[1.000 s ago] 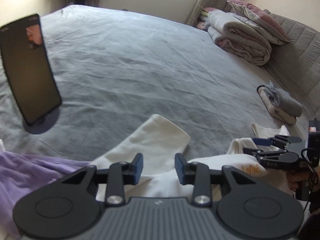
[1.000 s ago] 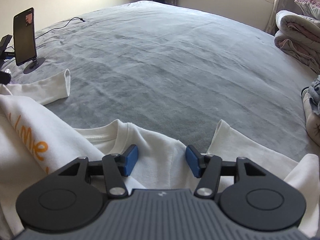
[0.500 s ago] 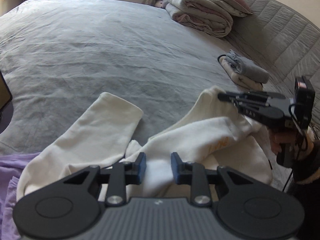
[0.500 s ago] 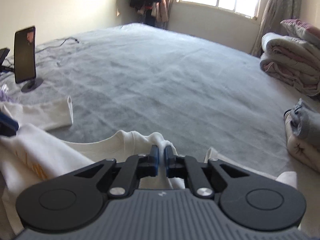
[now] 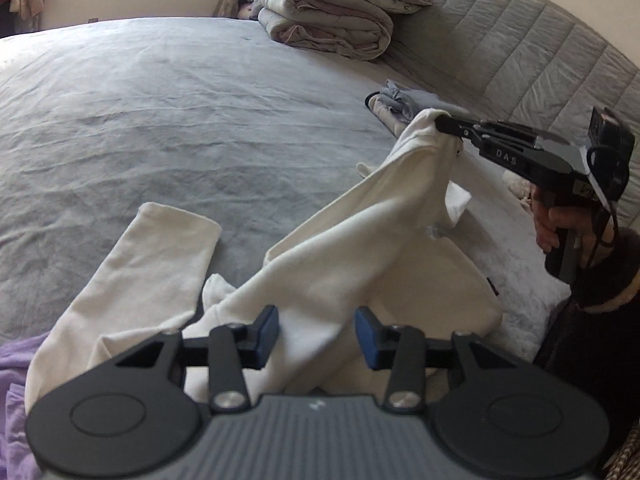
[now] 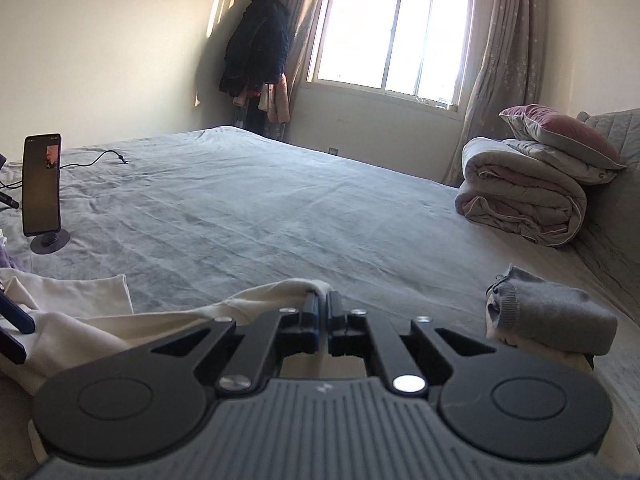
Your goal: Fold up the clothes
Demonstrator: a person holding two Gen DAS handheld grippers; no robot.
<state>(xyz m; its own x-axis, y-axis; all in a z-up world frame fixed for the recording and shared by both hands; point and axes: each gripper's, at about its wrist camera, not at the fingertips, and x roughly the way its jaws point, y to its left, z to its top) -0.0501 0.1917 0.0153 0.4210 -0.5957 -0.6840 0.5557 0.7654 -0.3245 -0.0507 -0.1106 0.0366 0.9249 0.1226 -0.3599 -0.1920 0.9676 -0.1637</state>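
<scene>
Cream long-sleeved top (image 5: 360, 264) sags half-lifted off the grey bed (image 5: 168, 120) — right gripper (image 6: 323, 300) pinching one raised edge, left gripper (image 5: 316, 330) spread above the bunched middle. Soft, light, floppy cloth; seams or hems likely offer the surest hold.

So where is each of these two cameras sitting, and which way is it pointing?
Left wrist: sits on the left gripper, looks across the bed toward the headboard; shows its open fingers, the right gripper and the hand holding it.
Right wrist: sits on the right gripper, faces the window; shows its fingers shut on the white shirt.
Shared: shirt, bed, rolled duvet, folded grey garment.
</scene>
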